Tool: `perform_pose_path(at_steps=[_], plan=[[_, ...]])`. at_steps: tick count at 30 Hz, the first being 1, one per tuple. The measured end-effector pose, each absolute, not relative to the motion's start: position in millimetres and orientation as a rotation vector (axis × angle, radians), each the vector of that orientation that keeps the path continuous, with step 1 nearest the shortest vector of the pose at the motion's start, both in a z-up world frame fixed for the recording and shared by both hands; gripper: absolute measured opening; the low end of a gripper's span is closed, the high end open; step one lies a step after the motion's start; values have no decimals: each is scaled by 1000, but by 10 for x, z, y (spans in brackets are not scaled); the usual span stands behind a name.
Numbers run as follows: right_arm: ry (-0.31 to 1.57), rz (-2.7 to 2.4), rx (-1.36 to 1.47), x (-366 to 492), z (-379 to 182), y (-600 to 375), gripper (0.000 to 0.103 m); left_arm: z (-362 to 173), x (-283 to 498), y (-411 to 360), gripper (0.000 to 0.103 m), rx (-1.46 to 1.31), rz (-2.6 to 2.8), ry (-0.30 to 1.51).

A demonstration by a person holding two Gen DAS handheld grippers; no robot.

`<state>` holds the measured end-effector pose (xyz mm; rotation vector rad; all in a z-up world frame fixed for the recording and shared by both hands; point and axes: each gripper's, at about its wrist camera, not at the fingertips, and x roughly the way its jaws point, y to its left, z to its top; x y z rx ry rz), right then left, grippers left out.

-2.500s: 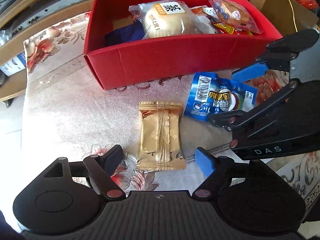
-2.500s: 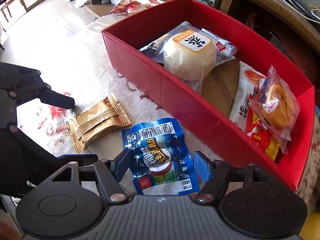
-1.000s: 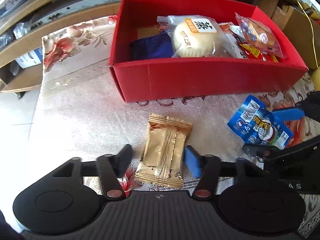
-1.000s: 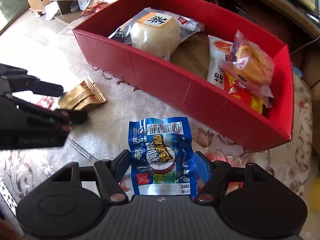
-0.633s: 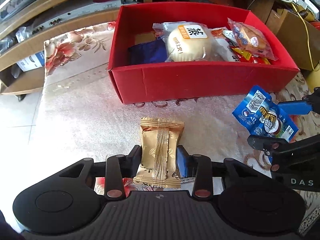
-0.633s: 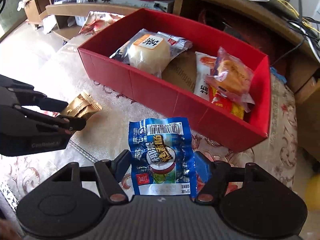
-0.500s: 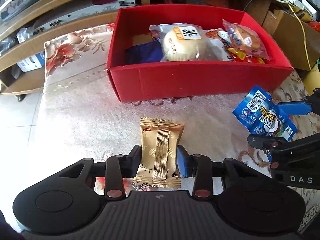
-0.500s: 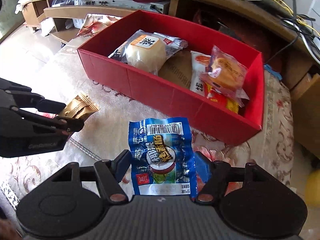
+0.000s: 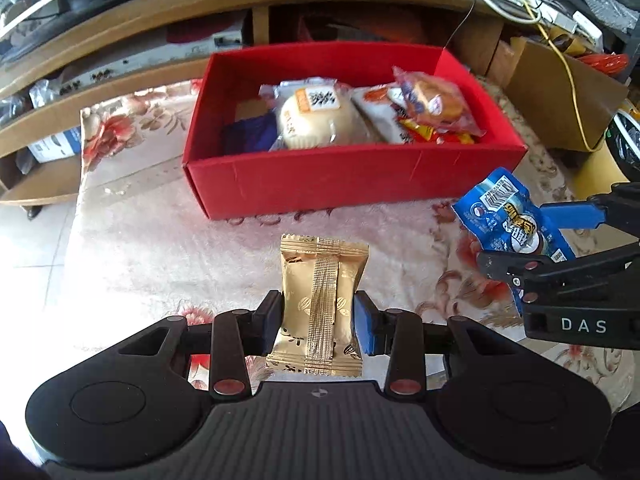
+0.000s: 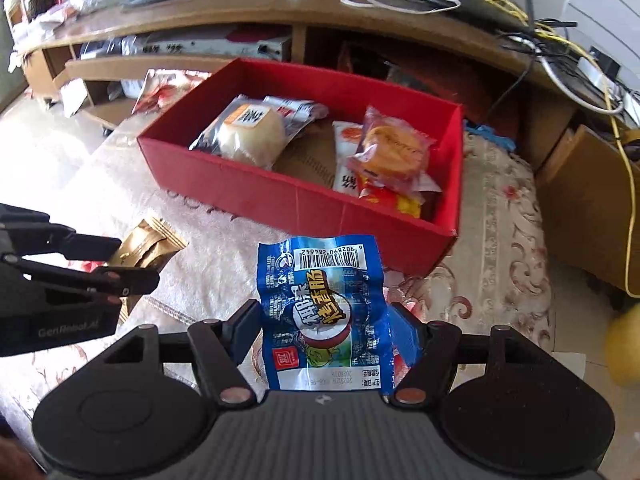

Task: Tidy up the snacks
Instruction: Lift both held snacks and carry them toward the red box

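Several snacks already inside the red box (image 9: pixel 352 184); short of it, left claw (image 9: pixel 318 320) clamped on gold packet (image 9: pixel 320 300), right claw (image 10: pixel 324 332) on blue packet (image 10: pixel 320 304), both undelivered.

From my left wrist view, the gold packet (image 9: pixel 320 304) has its lower edge tucked behind the gripper body, and the right gripper (image 9: pixel 520 240) runs off the frame's right side, covering the lower half of the blue packet (image 9: pixel 508 216). A dark blue item (image 9: pixel 248 136) in the red box (image 9: pixel 340 184) sits half behind the near wall; I cannot tell what it is. From my right wrist view, the left gripper (image 10: pixel 116 264) covers most of the gold packet (image 10: pixel 152 244) and is cut off at the left. A yellow blur (image 10: pixel 624 344) at the right edge is unreadable.
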<state>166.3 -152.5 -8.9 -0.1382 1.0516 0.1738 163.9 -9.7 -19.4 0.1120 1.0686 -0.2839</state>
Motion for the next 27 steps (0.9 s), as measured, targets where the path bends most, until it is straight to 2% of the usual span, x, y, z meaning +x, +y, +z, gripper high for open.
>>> perform_pose_path(at_steps=[27], plan=[[933, 119, -59, 1426, 313, -1585, 66, 181, 1445, -266, 47, 102, -297, 945]])
